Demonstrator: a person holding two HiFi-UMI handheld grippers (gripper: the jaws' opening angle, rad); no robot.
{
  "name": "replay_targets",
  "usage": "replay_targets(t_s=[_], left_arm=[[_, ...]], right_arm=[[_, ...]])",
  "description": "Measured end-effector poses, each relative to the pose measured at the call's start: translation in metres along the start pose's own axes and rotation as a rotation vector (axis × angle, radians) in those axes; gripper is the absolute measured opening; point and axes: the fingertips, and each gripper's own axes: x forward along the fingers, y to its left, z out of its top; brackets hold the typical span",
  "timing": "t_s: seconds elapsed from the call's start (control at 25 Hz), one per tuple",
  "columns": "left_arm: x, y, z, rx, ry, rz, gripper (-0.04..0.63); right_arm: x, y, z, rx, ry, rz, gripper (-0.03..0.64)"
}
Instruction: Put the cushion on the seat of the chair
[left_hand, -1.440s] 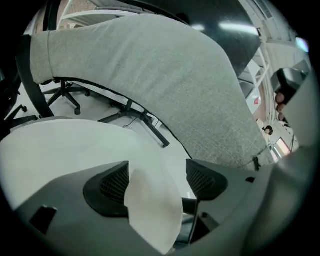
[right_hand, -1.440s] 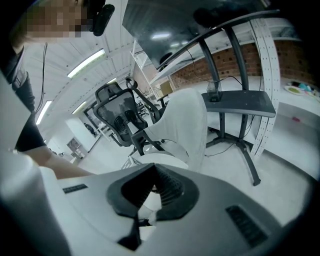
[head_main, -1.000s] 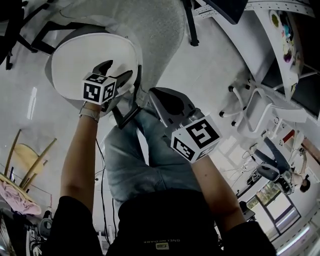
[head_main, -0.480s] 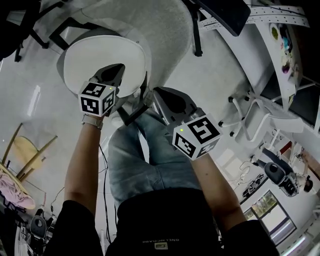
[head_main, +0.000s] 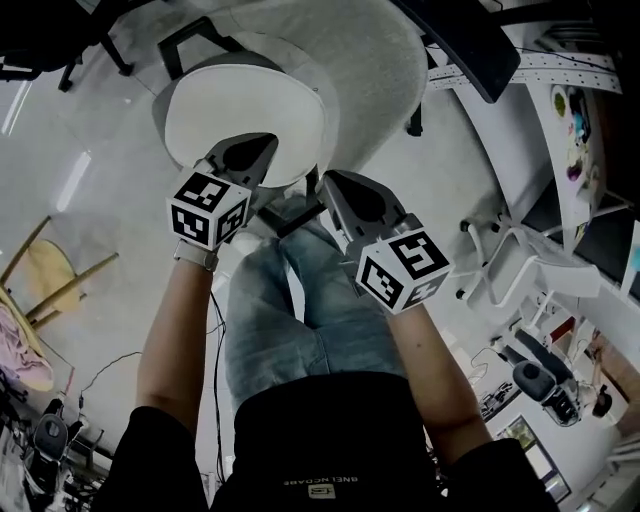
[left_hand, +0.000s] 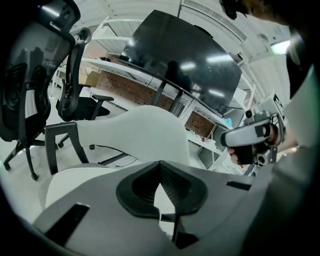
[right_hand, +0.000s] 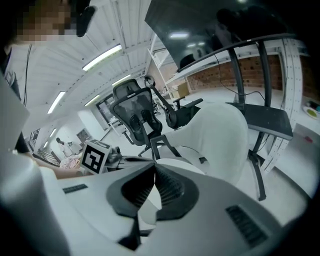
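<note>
Near the chair (head_main: 375, 60) with its white cushion (head_main: 240, 110), left gripper (head_main: 268, 143) and right gripper (head_main: 330, 180) hover closed, empty.

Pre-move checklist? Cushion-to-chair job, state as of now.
1. Placement: ok, the cushion lies on the seat of the chair.
2. Flat and centred: cannot tell, the near edge is hidden behind the left gripper.
3. Left gripper empty: ok, jaws together, nothing between them.
4. The right gripper empty: ok, jaws together, nothing between them.
5. Clear of the cushion: ok, both gripper views show it beyond the jaws, apart from them.
</note>
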Motion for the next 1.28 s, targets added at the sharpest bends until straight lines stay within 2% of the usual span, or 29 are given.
replay_targets(t_s=[0.28,0.48,0.8,1.28], left_arm=[[-0.066,-0.019,0.001,-0.05,-0.076,0.051,0.011],[-0.125,-0.024,-0.001,-0.069,-0.151,0.122,0.011],[-0.214,-0.036,-0.001,-0.081,-0.248,0.273,0.011],[-0.362,-0.063,-0.005,-0.127,-0.409,0.543,0.011]], right_arm=[[-0.003,0.038,-0.004,-0.073,0.01,0.056,0.009],[0.002,0.075,-0.001,-0.144,0.005,0.104,0.009],[0.001,0.141,0.005,-0.263,0.011,0.216,0.009],[-0.014,0.269,0.015,-0.424,-0.007,0.45,0.009]])
